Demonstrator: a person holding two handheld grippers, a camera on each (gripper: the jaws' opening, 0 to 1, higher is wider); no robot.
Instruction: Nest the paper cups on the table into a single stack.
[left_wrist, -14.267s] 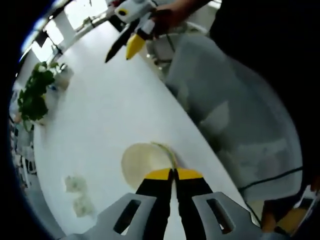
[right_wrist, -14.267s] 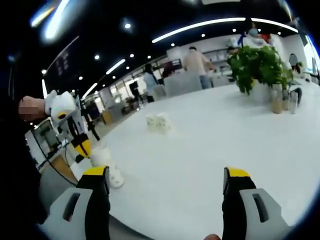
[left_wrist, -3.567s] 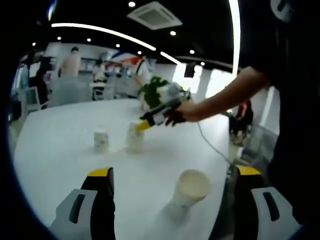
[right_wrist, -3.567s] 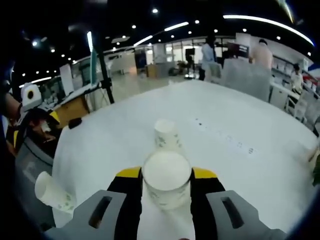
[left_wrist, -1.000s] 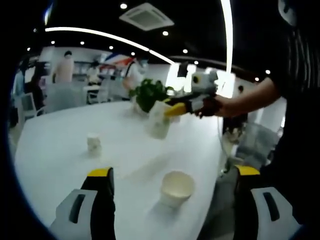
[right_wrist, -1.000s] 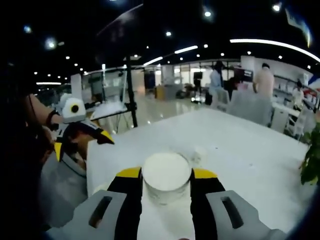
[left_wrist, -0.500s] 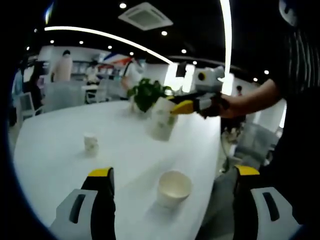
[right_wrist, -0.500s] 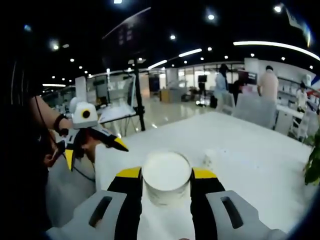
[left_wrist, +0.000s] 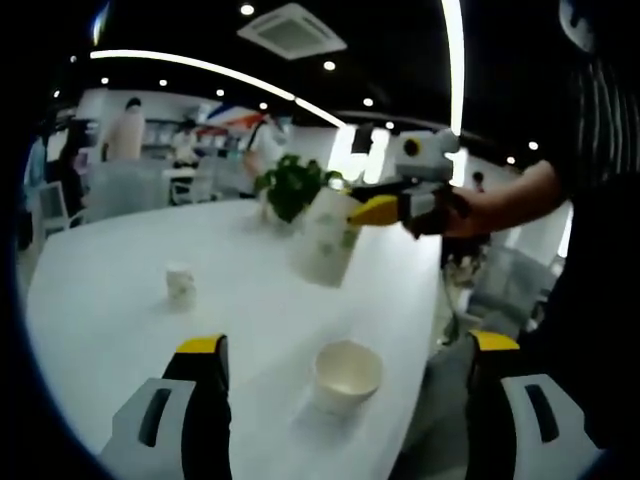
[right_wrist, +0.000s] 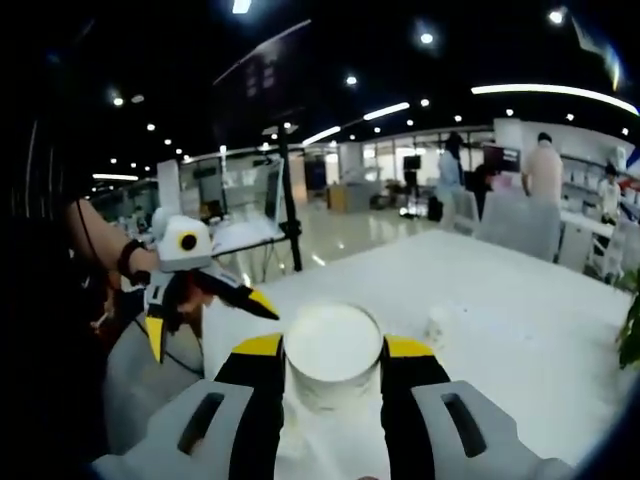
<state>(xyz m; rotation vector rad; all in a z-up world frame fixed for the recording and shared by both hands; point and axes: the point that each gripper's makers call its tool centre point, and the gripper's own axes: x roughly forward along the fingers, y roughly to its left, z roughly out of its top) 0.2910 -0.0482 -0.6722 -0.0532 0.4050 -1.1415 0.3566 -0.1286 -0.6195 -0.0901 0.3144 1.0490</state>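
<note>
Clamped between the right claw (right_wrist: 333, 352) jaws, a paper cup (right_wrist: 333, 357) is held above the desk (left_wrist: 120, 290) — the left claw (left_wrist: 345, 350) is spread wide, nothing gripped.

- No text, label, brand or number can be read anywhere in the left gripper view or the right gripper view.
- The white paper cups (left_wrist: 326, 244) carry faint green printed marks, too blurred to make out.
</note>
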